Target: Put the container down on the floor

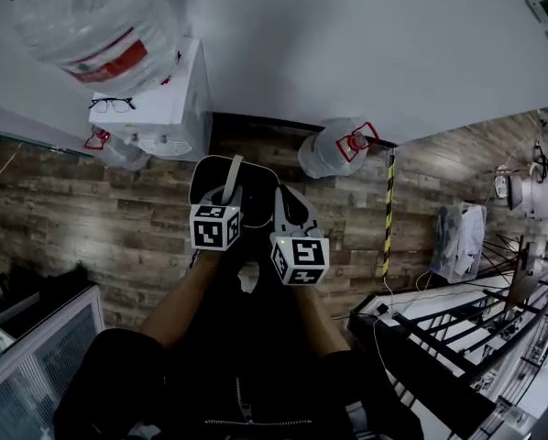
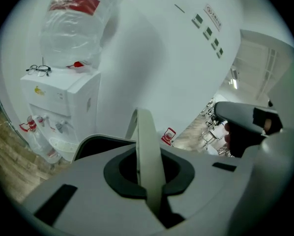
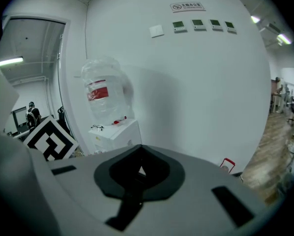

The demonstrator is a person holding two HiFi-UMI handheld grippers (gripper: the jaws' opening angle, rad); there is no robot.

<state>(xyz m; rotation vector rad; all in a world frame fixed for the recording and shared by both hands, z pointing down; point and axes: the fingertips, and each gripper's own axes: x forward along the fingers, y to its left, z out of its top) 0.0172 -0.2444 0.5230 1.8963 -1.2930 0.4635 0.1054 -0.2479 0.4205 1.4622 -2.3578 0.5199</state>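
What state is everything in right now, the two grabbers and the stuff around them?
Container: held by its raised handle.
Left gripper: shut on that handle.
Right gripper: shut, nothing seen between jaws.
Bottle: upturned on the water dispenser.
Glasses: lying on the water dispenser.

Rough wood-plank floor (image 1: 118, 218), glossy clear plastic bottle (image 1: 100, 26)

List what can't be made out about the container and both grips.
Container base: head view, covered by both grippers; contact with the floor unreadable.
Right gripper jaws: right gripper view, buried behind its own grey body; grip unclear.
Container's inside: head view, too dark.
Only the left gripper on the handle is readable.
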